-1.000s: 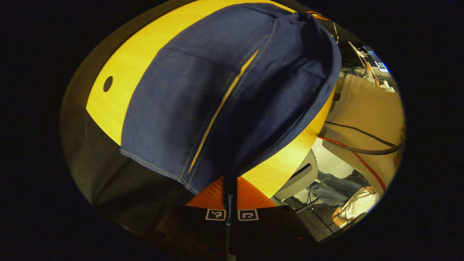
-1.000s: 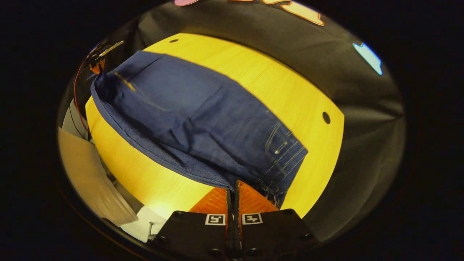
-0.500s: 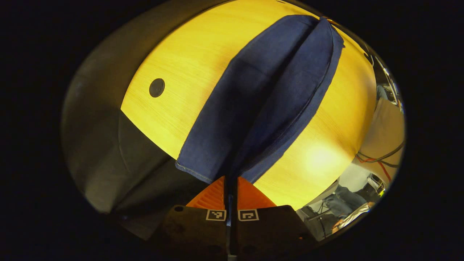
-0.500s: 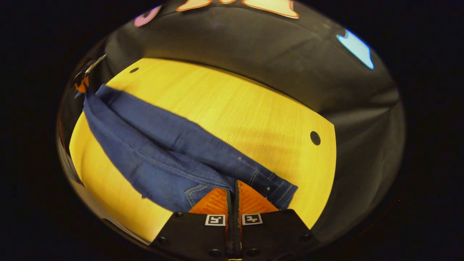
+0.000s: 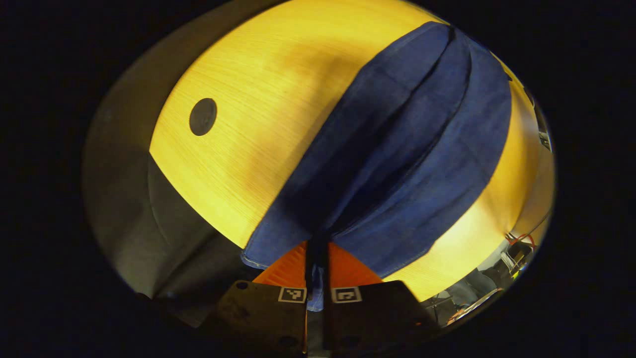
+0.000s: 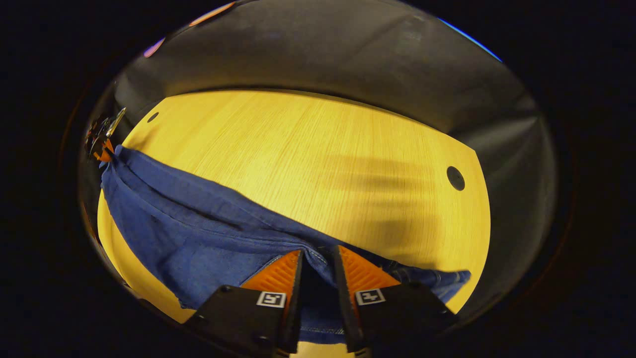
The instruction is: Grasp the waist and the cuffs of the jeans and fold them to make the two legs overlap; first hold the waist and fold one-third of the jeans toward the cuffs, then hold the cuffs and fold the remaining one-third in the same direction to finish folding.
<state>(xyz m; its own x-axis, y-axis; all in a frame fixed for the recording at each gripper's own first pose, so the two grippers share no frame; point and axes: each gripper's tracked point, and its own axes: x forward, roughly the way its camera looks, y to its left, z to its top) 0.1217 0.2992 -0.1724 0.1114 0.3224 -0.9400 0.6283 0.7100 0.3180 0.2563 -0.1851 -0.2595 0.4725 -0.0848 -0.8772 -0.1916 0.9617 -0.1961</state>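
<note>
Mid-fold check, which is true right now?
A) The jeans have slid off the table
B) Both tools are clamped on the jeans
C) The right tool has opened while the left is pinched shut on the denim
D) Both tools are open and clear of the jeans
C: in the right gripper view the right tool shows a gap between its fingers above the jeans, while the left tool clamps the cloth.

Dark blue jeans (image 5: 407, 149), yellow wood-grain table (image 6: 308, 149)

A yellow wood-grain table (image 6: 308, 149) with round dark holes (image 6: 455, 178) stands against black cloth walls (image 6: 323, 54).
</note>
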